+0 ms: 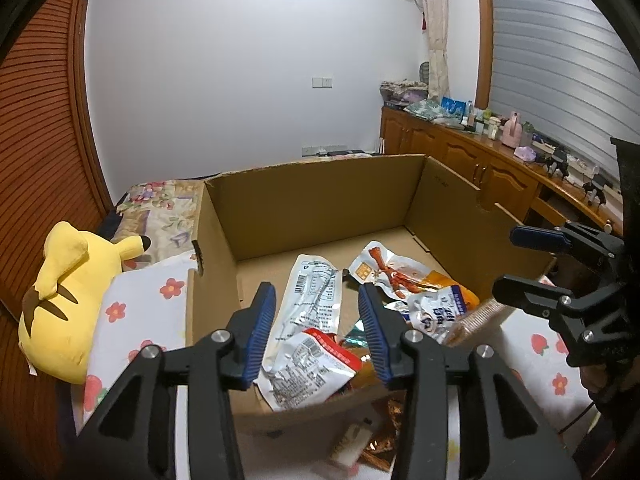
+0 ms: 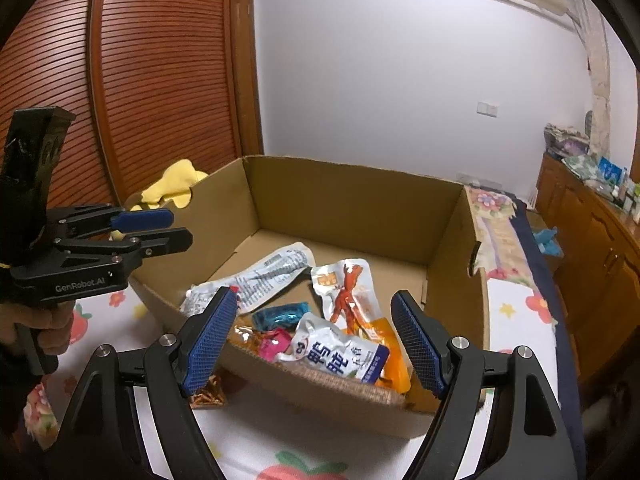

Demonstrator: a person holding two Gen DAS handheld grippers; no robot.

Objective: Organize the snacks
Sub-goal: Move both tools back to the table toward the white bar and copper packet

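Several snack packets (image 2: pixel 344 320) already lying in cardboard box (image 2: pixel 360 208) on floral bedsheet (image 1: pixel 136 312). At least one orange-wrapped snack (image 1: pixel 380 440) outside, just beside near wall. Left gripper (image 1: pixel 316 332) spread wide, empty; right gripper (image 2: pixel 316 340) likewise wide, holding nothing. Judged well advanced, not finished.

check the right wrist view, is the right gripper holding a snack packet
No, the right gripper is open with nothing between its blue pads, and the snack packets lie in the cardboard box beyond it.
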